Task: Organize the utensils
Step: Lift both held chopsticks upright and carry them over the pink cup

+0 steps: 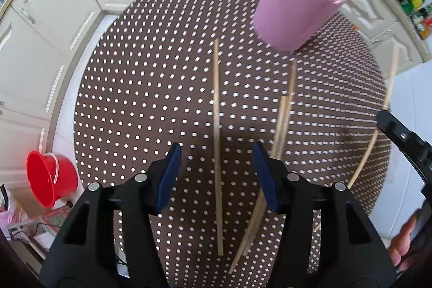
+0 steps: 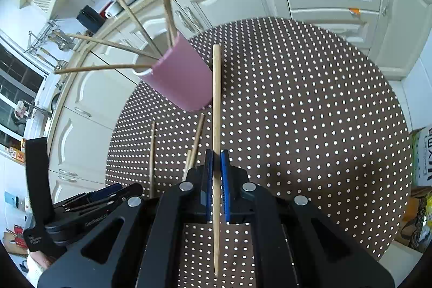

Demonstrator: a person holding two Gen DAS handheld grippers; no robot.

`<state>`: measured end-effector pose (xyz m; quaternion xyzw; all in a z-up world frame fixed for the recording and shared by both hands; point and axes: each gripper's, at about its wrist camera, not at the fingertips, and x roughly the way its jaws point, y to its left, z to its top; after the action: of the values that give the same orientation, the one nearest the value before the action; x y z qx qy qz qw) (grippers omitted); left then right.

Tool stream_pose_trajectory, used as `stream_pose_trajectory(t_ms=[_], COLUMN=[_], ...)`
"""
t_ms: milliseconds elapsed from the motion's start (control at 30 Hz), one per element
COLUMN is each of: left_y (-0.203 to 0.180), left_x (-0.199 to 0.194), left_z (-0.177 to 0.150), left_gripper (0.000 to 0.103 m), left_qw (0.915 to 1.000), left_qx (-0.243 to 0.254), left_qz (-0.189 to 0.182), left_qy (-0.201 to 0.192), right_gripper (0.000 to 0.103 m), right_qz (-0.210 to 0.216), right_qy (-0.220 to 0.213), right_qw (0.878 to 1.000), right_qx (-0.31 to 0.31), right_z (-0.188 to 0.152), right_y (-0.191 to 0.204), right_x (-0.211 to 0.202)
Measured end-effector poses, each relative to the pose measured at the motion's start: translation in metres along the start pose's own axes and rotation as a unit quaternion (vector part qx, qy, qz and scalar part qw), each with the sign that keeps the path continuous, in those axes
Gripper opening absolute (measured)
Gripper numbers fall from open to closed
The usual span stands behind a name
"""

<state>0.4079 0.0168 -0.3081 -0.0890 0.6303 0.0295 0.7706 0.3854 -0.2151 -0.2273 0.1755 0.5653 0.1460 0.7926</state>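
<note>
Chopsticks lie scattered on a round brown table (image 1: 135,88) with white dots. In the left wrist view the left gripper (image 1: 216,174) is spread wide at the bottom centre, and a single chopstick (image 1: 216,126) lies on the table running up the frame between its blue pads, touching neither. A crossed pair (image 1: 280,126) lies just right of it. A pink cup (image 1: 294,12) holding several sticks sits upper right. In the right wrist view the right gripper (image 2: 216,174) pinches a held chopstick (image 2: 216,99) pointing up the centre, beside the cup.
</note>
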Motion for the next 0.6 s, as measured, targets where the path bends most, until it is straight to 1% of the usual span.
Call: stream_pose_trajectory(t_ms=[33,100,133,167,200,267,300,333,367,400,433,467,500,600], left_y=[0.001,0.005,0.006,0.008,0.007,0.003,0.002,0.002,0.002,0.001,-0.003,-0.005,-0.006,-0.003], left_x=[0.007,0.028,0.032,0.036,0.036,0.038,0.037,0.037,0.036,0.035,0.035,0.034,0.033,0.031], left_z=[0.001,0.004,0.004,0.005,0.006,0.009,0.012,0.013,0.015,0.016,0.017,0.017,0.016,0.014], left_gripper=[0.054,0.054,0.054,0.054,0.054,0.054,0.054,0.048,0.039,0.033,0.022,0.007,0.007,0.006], left_qw=[0.9999,0.9987,0.9985,0.9983,0.9985,0.9983,0.9982,0.9983,0.9984,0.9982,0.9984,0.9984,0.9982,0.9985], left_qx=[-0.002,-0.012,-0.016,-0.022,-0.021,-0.011,-0.014,-0.017,-0.019,-0.012,0.006,0.024,0.031,0.025], left_qz=[0.008,0.031,0.032,0.035,0.044,0.056,0.058,0.056,0.053,0.057,0.054,0.048,0.048,0.046], left_qy=[0.008,0.037,0.041,0.041,0.026,0.014,0.006,0.003,-0.005,-0.014,-0.016,-0.017,-0.016,-0.018], right_gripper=[0.005,0.005,0.005,0.005,0.005,0.005,0.005,0.005,0.005,0.005,0.005,0.005,0.005,0.005], right_qz=[-0.007,-0.006,-0.003,-0.003,-0.005,-0.006,-0.006,-0.006,-0.006,-0.005,-0.005,-0.004,-0.004,-0.003], right_qy=[0.008,0.013,0.016,0.019,0.022,0.029,0.034,0.036,0.039,0.041,0.043,0.046,0.047,0.046], right_qw=[1.000,1.000,1.000,1.000,1.000,1.000,0.999,0.999,0.999,0.999,0.999,0.999,0.999,0.999], right_qx=[-0.001,-0.002,-0.003,-0.003,-0.004,-0.001,0.002,0.003,0.005,0.005,0.006,0.005,0.004,-0.001], right_z=[0.000,-0.001,-0.002,-0.002,-0.002,-0.001,-0.001,-0.001,-0.001,0.000,0.000,0.001,0.000,0.001], right_y=[-0.001,-0.002,-0.002,-0.003,-0.004,-0.006,-0.007,-0.007,-0.008,-0.008,-0.007,-0.007,-0.006,-0.003], right_x=[0.004,0.009,0.011,0.013,0.016,0.022,0.026,0.028,0.030,0.032,0.034,0.035,0.036,0.036])
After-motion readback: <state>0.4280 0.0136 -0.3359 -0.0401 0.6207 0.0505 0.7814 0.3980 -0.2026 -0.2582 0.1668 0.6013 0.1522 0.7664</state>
